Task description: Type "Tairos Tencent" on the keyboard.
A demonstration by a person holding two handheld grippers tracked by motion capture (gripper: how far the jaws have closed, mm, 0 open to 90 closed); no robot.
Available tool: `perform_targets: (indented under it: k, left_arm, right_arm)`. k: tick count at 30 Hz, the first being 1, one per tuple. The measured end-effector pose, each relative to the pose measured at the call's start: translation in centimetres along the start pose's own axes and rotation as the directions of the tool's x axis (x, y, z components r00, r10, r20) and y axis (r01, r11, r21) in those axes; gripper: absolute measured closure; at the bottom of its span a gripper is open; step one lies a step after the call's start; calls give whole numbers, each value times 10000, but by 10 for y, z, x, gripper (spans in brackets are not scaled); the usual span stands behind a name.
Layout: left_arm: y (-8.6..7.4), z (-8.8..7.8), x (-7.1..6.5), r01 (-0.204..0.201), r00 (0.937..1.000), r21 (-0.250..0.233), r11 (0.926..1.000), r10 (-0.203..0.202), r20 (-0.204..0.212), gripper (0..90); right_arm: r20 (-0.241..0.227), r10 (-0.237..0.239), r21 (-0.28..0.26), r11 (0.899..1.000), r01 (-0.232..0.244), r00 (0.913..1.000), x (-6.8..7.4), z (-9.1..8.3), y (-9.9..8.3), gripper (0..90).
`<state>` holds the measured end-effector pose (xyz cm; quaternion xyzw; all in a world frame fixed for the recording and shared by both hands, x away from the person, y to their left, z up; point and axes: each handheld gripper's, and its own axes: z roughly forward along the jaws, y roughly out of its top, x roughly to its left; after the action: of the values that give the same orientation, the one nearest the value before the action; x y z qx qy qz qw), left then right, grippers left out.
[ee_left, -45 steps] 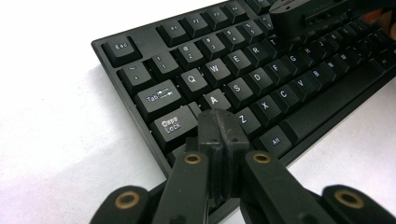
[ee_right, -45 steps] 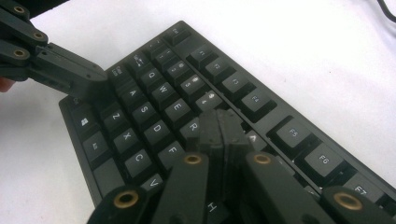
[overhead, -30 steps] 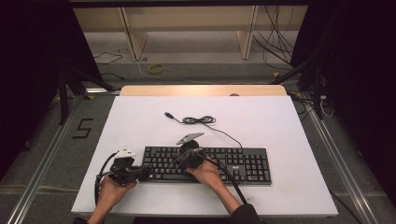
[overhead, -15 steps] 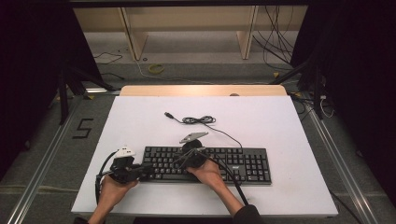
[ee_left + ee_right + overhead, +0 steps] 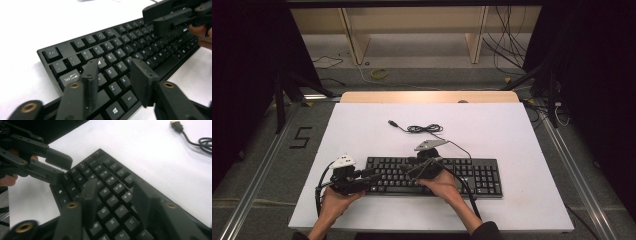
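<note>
Keyboard (image 5: 432,175): a black full-size board is laid flat on the white bench (image 5: 512,135), near the front edge and a little left of centre, its long side running across the high view.

Left tool (image 5: 371,177): held low over the keyboard's left end in the high view. In the left gripper view (image 5: 113,75) the jaws are seen parted to a middling gap, having just been opening, with nothing clamped between them. The Tab, Z, X and Windows keys are seen just beneath the fingertips; whether the tips touch the keycaps cannot be told.

Right tool (image 5: 412,168): held over the middle-left of the key field, tipped toward the left tool. In the right gripper view (image 5: 113,195) its jaws are also seen parted to a middling gap, having just been opening, and nothing is gripped. The letter keys R, T, G and H are framed between them.

Hands: the left hand (image 5: 334,200) and the right hand (image 5: 444,185) are brought in from the bottom edge, each wrapped round its tool's body.

Tools to each other: the two are set close together over the board's left half, tips facing.

Cable (image 5: 424,129): a black lead is coiled loosely on the bench behind the keyboard, its plug (image 5: 177,126) lying free on the white surface, well apart from both tools.
</note>
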<state>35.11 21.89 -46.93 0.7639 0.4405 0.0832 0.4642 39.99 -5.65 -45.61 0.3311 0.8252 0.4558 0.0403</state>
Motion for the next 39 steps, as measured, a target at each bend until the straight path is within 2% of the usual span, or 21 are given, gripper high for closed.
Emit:
perform_targets:
  k: [3, 9, 15, 20, 25, 33, 39]
  left_arm:
    - [1, 1, 1, 96, 10000, -155, 9998, -96, -1, 498]
    - [3, 4, 1, 140, 9999, -293, 9995, -142, -76, 390]
    - [3, 6, 3, 155, 9998, -310, 9994, -159, -116, 379]
    - [3, 7, 3, 66, 9999, -213, 9998, -69, -114, 468]
    - [2, 8, 5, 101, 9999, -70, 9999, -102, -126, 605]
    - [2, 15, 3, -215, 9988, 677, 9975, 244, -415, 786]
    - [2, 18, 1, -343, 9978, 936, 9950, 394, -528, 855]
  right_arm:
    - [69, 42, -104, 9999, -41, 10000, -2, -6, -2, 486]
    - [207, 76, -204, 9998, -72, 9998, -7, -17, -4, 423]
    - [274, 62, -228, 9997, -55, 9996, -10, -25, -6, 392]
    - [382, -2, -242, 9997, 12, 9993, -12, -33, -8, 381]
    - [525, 11, -296, 9996, 5, 9986, -14, -40, -13, 372]
    - [647, 58, -324, 9995, -37, 9979, -20, -48, -18, 370]
    - [691, 82, -342, 9994, -59, 9976, -22, -51, -21, 369]
